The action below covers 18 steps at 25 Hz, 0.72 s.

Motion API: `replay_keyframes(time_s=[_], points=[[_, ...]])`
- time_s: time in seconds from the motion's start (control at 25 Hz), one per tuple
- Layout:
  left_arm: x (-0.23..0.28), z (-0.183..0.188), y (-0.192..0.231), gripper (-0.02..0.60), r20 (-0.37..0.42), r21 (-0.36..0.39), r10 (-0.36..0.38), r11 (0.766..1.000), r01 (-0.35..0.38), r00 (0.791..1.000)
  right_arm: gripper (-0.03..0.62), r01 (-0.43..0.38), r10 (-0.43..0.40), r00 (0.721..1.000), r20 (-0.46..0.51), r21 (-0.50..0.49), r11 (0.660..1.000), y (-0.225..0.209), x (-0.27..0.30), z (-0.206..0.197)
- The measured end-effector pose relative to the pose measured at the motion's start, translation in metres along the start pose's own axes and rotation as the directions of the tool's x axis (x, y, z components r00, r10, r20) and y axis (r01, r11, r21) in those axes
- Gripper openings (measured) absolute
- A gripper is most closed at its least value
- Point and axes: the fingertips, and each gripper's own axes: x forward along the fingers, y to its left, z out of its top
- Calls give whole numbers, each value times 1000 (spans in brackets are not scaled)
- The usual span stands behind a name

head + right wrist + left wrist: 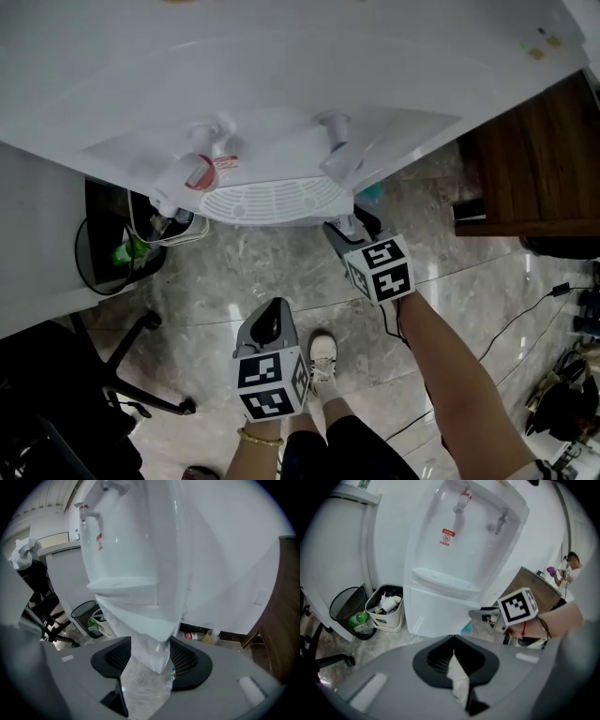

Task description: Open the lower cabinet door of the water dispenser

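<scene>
The lower cabinet door (436,616) stands upright and flush in the water dispenser (468,541), below the drip tray (277,199), with its face turned toward us. The dispenser stands on a grey marble floor (281,272) against a white wall. A wooden cabinet (544,169) is at its right, and a black waste bin (347,609) and a white waste bin (386,606) are at its left. Our right gripper (150,656) reaches forward on an outstretched arm, jaws wide on either side of the dispenser's lower front corner; we cannot tell whether they touch it. Our left gripper (272,314) hangs back over the floor, jaws together and empty.
</scene>
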Motion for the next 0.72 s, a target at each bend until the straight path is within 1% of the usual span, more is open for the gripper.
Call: replay_keyframes(time_s=[0.12, 0.2, 0.36, 0.48, 0.56, 0.72], points=[[-13, 6, -6, 6, 9, -7, -21, 1000, 21, 1000, 249, -11, 11, 1000, 4, 43, 999, 28, -23, -23], [-26, 7, -9, 6, 12, -4, -28, 1000, 28, 1000, 242, -23, 23, 1000, 6, 65, 998, 55, -40, -41], [-57, 0, 2, 6, 31, 41, 14, 999, -15, 999, 218, -98, 99, 995, -4, 94, 991, 126, -67, -76], [-79, -13, 26, 6, 53, 32, 50, 998, -52, 997, 206, -148, 150, 989, 0, 155, 977, 178, -77, -87], [-90, -29, 50, 6, 53, 17, 78, 997, -79, 996, 198, -181, 184, 983, -3, 181, 967, 210, -79, -90], [-104, -61, 98, 6, 28, -26, 139, 990, -139, 990, 183, -259, 267, 963, -21, 183, 948, 266, -78, -92]])
